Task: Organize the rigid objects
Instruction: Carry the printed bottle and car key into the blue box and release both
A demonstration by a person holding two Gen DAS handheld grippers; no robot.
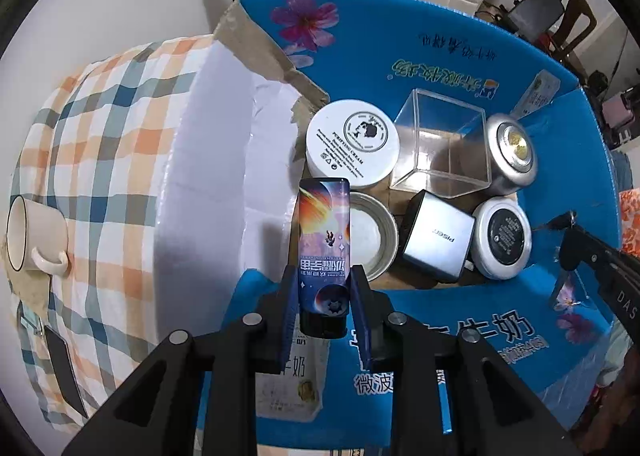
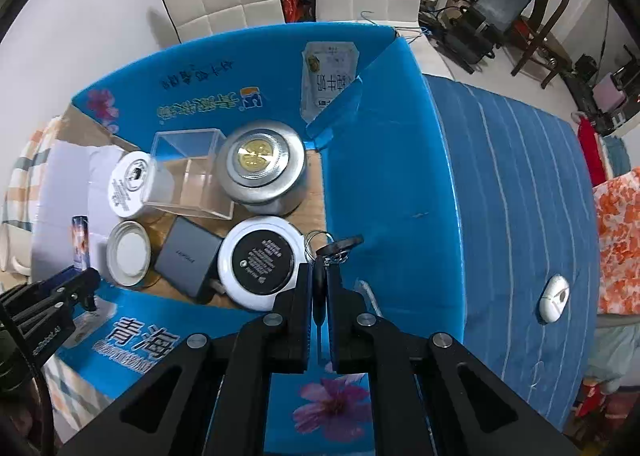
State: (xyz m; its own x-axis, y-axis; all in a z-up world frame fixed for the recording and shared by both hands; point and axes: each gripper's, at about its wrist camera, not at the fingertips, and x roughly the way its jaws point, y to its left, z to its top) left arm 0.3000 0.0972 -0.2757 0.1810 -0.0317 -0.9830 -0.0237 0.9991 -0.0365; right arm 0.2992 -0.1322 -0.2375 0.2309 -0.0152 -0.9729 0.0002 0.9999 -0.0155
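A: What is each hand holding?
B: The left gripper (image 1: 325, 288) clamps a lighter (image 1: 324, 248) over the blue box's (image 1: 400, 55) left edge; the right gripper (image 2: 319, 288) pinches keys (image 2: 334, 250) beside the right wall.
A: Any space?
B: Little; only bare floor by the keys.

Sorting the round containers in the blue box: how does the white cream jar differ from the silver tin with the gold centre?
The white cream jar has a flat white lid with black print; the silver tin is metallic with a gold disc set in its lid. The jar stands on the left of the clear cube, the tin on its right. In the right wrist view the tin looks larger. Both are round, upright and closed.
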